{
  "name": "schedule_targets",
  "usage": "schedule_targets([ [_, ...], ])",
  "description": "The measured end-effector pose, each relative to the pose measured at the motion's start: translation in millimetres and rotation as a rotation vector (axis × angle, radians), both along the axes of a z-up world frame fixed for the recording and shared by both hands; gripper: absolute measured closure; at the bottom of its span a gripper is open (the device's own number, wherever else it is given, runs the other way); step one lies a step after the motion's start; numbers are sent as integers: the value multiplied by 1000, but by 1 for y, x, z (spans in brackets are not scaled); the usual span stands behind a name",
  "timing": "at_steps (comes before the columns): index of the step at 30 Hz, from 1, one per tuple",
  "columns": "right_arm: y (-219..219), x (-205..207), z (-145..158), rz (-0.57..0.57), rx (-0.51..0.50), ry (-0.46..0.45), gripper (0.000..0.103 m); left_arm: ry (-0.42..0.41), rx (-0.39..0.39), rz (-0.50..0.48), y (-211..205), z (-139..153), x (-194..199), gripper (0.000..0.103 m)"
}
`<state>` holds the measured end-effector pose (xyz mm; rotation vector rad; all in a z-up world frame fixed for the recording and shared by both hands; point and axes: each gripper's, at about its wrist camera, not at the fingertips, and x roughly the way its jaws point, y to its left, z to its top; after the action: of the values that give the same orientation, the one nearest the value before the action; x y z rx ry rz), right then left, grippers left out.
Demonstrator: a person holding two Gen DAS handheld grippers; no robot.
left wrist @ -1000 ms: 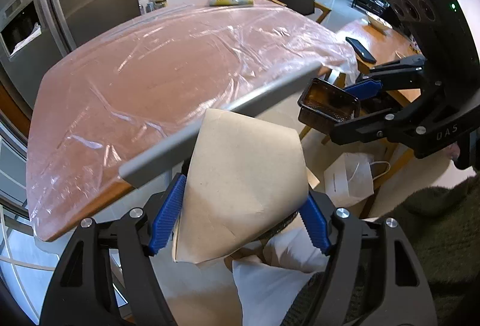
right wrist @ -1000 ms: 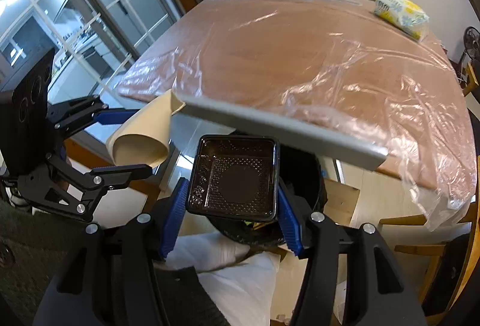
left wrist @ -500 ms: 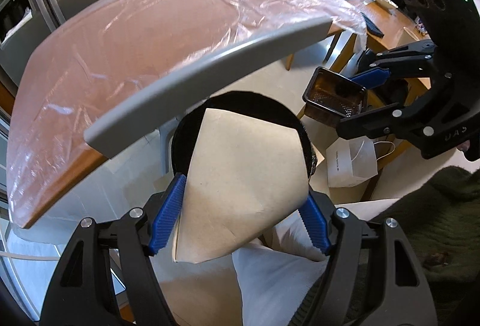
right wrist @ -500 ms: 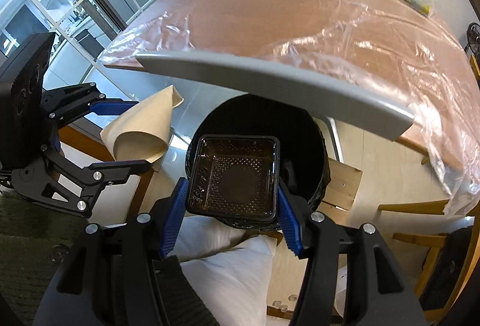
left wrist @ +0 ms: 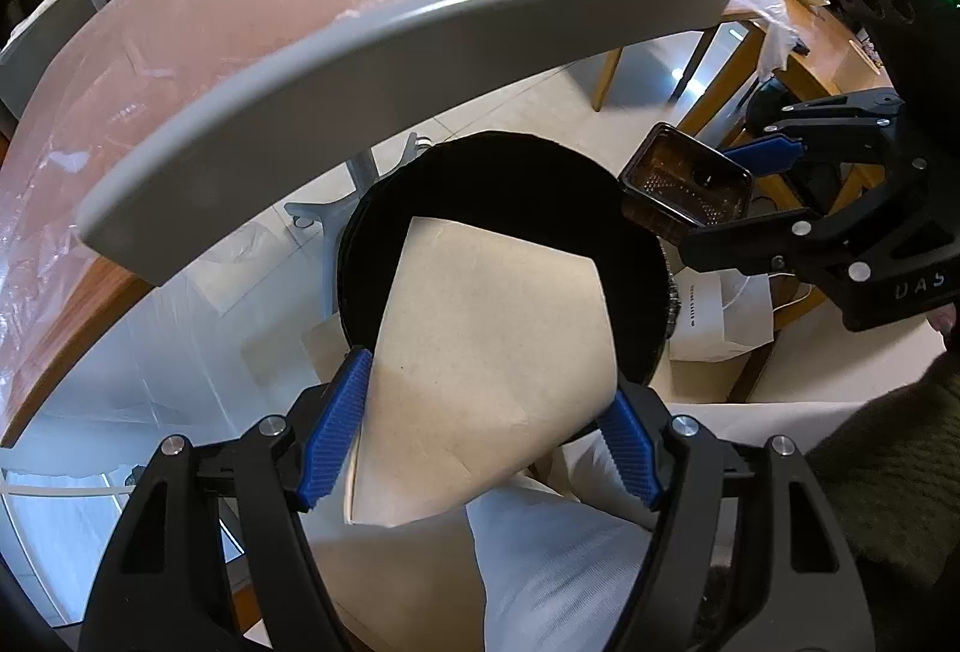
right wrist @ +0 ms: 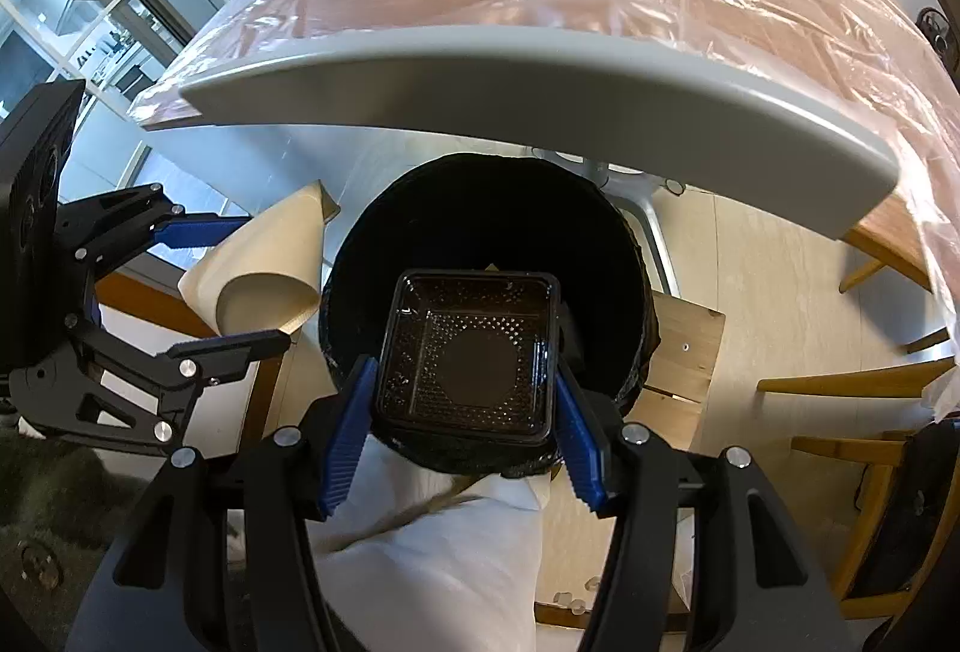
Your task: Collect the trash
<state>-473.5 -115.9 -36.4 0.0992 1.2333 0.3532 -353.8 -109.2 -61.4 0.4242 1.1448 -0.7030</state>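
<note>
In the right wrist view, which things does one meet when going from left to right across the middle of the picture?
Left gripper → rolled brown paper held in its fingers → black tray over the black bin → wooden chair.

Two black gripper frames with cut-out openings. Left gripper point(left wrist: 480, 430): ribbed blue finger pads point(left wrist: 336, 430), silver screw heads at the linkage pivots. Right gripper point(right wrist: 459, 430): same blue ribbed pads, same round silver screws. Pale letters "DAS" on the right gripper's body, just below its linkage. Green light beside round holes above. Fuzzy dark-green sleeve point(left wrist: 888, 472) behind that gripper.
</note>
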Motion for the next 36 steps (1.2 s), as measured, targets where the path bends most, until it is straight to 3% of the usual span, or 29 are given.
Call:
schedule_targets([
  [15, 1, 16, -32, -53, -40, 18, 47, 25, 22, 33, -5, -25, 14, 30],
  [17, -2, 18, -35, -66, -22, 25, 43, 33, 8, 43, -5, -26, 16, 27],
  [19, -2, 17, -38, -82, -16, 35, 26, 70, -12, 60, -3, -29, 21, 20],
  [24, -9, 15, -38, -92, -12, 52, 26, 91, -10, 67, 2, -29, 23, 18],
  [29, -17, 5, -14, -56, 0, 48, 26, 92, -11, 59, 12, -10, 16, 18],
  [32, -24, -2, 22, 1, 85, 37, 26, 78, -52, 15, 21, 26, 10, 18],
  [35, -36, -4, 75, 38, 96, -88, 19, 20, -114, -44, 29, 75, 5, 18],
  [36, -41, 1, 88, 24, 85, -130, 11, -18, -131, -50, 31, 91, 7, 16],
])
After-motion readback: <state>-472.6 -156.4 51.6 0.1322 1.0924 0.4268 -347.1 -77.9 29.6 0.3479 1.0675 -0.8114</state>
